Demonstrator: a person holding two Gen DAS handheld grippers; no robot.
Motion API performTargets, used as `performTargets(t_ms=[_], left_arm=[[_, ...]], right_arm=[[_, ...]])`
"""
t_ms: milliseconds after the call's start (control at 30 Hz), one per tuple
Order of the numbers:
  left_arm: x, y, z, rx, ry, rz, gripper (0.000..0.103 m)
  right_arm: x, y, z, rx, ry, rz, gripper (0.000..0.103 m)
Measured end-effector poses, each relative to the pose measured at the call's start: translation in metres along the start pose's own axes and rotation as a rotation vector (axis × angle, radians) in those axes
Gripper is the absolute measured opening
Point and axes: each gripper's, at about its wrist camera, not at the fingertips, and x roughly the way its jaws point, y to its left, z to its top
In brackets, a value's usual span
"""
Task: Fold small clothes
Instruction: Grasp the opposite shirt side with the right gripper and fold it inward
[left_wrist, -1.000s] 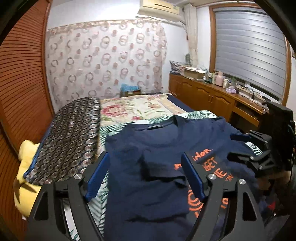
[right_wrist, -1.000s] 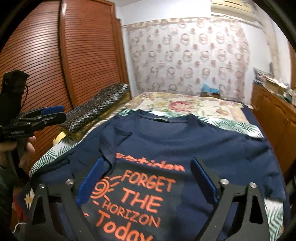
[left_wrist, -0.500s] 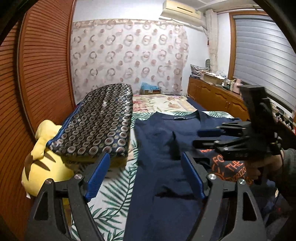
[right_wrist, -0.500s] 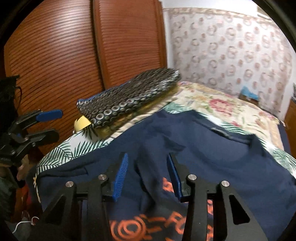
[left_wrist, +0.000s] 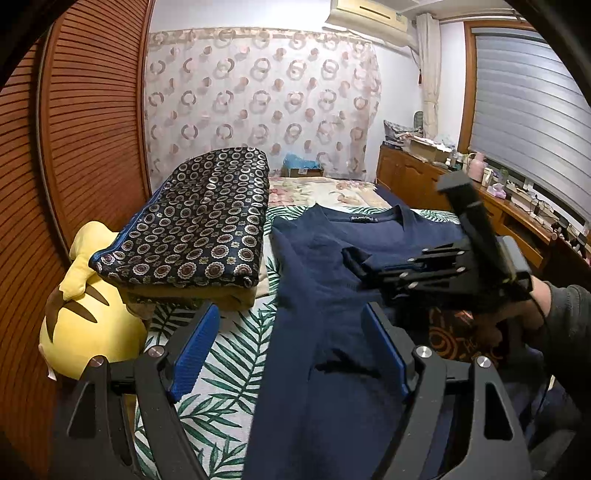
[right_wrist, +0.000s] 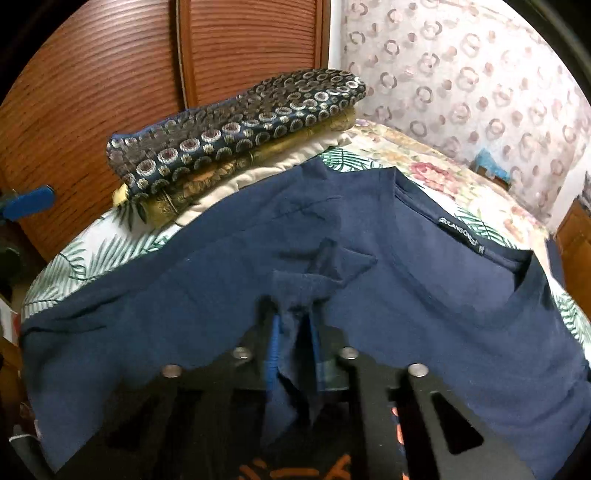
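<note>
Pinching a tuck of navy cloth, the right tool (right_wrist: 293, 347) has its blue pads closed on the folded-in sleeve of the navy T-shirt (right_wrist: 406, 295), near the shoulder. The left tool (left_wrist: 288, 354) hovers with jaws wide and nothing between them, over the shirt's near side edge and the leaf-print bed sheet (left_wrist: 221, 369). The shirt lies face up on the bed, collar toward the far wall, its orange print partly hidden under the right tool. One sleeve looks turned inward already; the body is otherwise spread flat, so I judge the folding barely begun, with the side folds and the final halving left. A folded patterned quilt (left_wrist: 199, 225) and a yellow plush toy (left_wrist: 81, 306) sit beside it.
</note>
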Motion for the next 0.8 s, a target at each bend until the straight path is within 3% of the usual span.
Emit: performTargets(t_ms=[267,467,667,800], left_arm=[[0.002,-0.008,0.002,0.015,0.002,-0.006,0.08],[0.007,-0.015,0.006,0.022,0.009,-0.01,0.08],[0.011,-0.027,0.002,0.037,0.031,-0.032,0.08],[0.017,-0.036,-0.003,0.043,0.055,-0.052,0.08]], right_arm=[[-0.04,-0.035,-0.027,0.123,-0.05,-0.043,0.007],[-0.052,-0.034,-0.037,0.175,-0.047,-0.107,0.008],[-0.064,-0.03,-0.031,0.175,-0.062,-0.148,0.038],[-0.097,-0.017,-0.032,0.184,-0.101,-0.174,0.044]])
